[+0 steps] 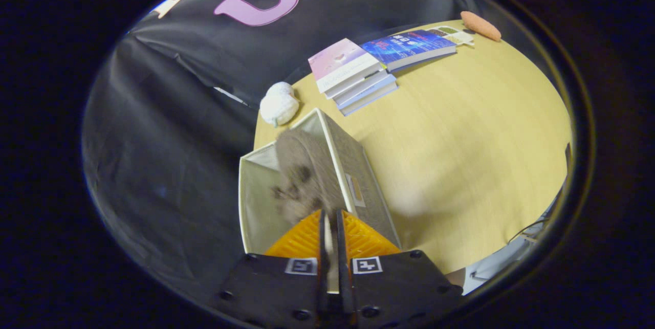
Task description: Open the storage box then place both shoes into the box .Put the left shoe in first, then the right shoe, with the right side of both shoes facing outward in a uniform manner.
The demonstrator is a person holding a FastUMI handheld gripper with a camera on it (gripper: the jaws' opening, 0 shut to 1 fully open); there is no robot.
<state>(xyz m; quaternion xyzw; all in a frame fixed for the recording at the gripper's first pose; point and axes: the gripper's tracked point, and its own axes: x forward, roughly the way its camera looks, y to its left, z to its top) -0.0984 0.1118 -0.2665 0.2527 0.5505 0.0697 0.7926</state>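
Books (pixel 358 75) lie on table (pixel 460 129); hand-held gripper (pixel 331 219) nearly closed over box (pixel 358 175).

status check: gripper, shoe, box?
Hand-held gripper nearly closed on a thin edge of the grey shoe. Shoe hangs blurred over the open storage box. Nothing blocking the opening.

a grey fuzzy shoe (pixel 303 175) is seen tilted inside an open grey storage box (pixel 358 165) lined pale.
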